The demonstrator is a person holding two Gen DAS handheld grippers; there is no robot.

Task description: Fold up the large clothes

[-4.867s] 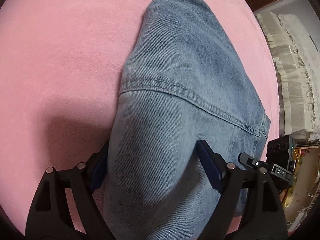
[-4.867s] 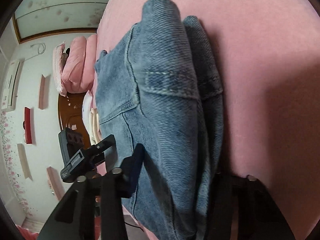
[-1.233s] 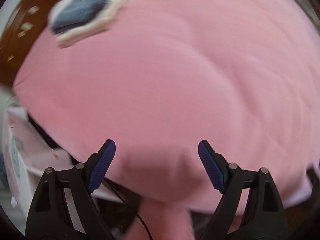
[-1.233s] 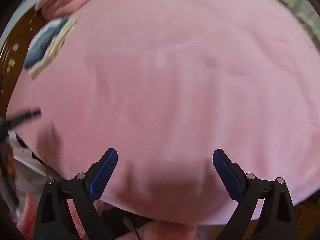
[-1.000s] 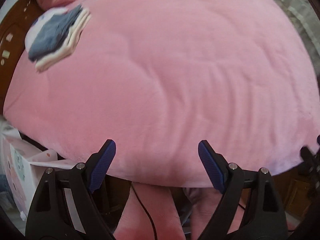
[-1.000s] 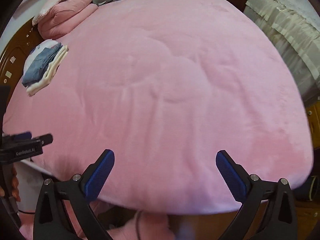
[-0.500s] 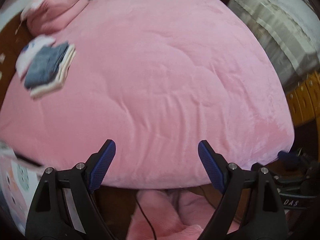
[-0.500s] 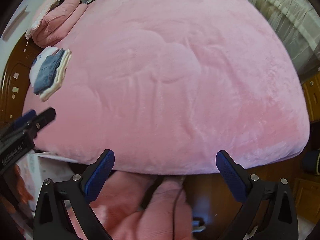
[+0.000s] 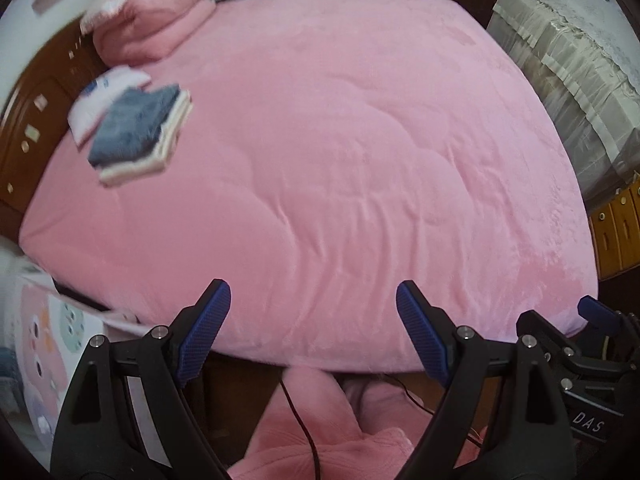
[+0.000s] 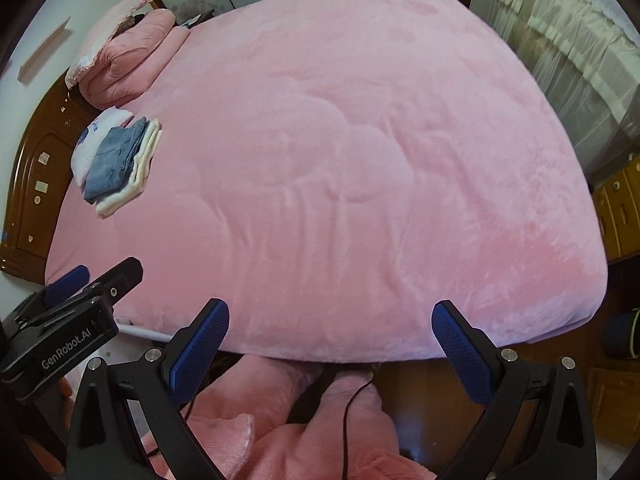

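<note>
- The folded jeans (image 10: 114, 160) sit at the left edge of the frame in the right wrist view, a neat blue denim bundle, layered edges showing along its right side.
- They rest on top of a folded cream garment (image 10: 140, 172), which peeks out below and to the right; a white printed piece (image 10: 94, 136) lies just beside them, toward the headboard.
- In the left wrist view the same jeans (image 9: 132, 128) show at upper left, a bit blurred, the stack squared up on the pink blanket (image 9: 340, 160).
- The blanket spreads across nearly the whole frame, lightly wrinkled, bare apart from that stack.
- Upper left: a rolled pink quilt (image 10: 128, 60) against the dark wooden headboard (image 10: 28, 184).
- Right edge: pale pleated curtains (image 10: 560, 40) and wooden drawers (image 10: 620, 208).
- The left gripper (image 9: 314, 332) hangs at the bottom of its frame, blue pads spread wide, nothing between them.
- The right gripper (image 10: 330, 344) is spread just as wide and empty, over the near edge of the bed.
- Each gripper shows at the edge of the other's view.
- Below both, pink fleece trousers (image 10: 320, 432) and a thin dark cable (image 10: 348, 408) fill the bottom of the frame.
- Nothing lies between the grippers and the stack but open blanket; they are well apart.
</note>
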